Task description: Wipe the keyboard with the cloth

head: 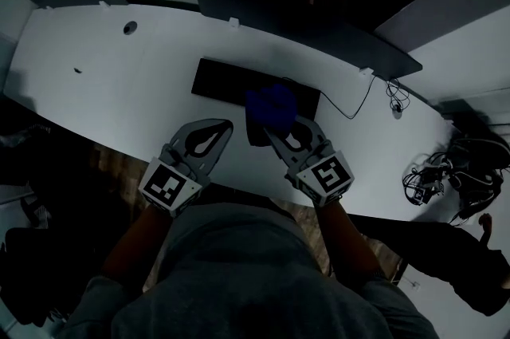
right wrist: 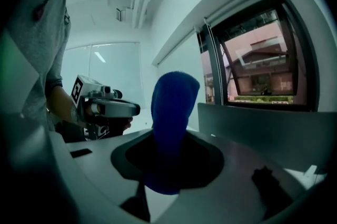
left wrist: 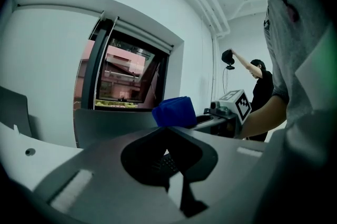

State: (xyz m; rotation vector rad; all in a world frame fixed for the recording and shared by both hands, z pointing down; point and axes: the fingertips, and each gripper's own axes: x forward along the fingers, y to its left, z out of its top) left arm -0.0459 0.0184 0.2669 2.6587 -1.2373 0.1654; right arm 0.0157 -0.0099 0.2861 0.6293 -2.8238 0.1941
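While right gripper (head: 280,130) clenches bunched blue cloth (head: 271,100), cloth juts ahead of jaws over right half of black keyboard (head: 219,80); contact with keys not clear. Keyboard lies straight ahead on white desk (head: 103,82), long axis left-to-right, left half uncovered. Left gripper (head: 221,126): jaws pressed together, nothing between, just short of keyboard's near edge. Judgement: right gripper is working one; coming wipe likely runs leftward along long axis, cloth pressed onto keys.

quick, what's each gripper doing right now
left gripper: closed, nothing between the jaws.
right gripper: closed on the blue cloth.
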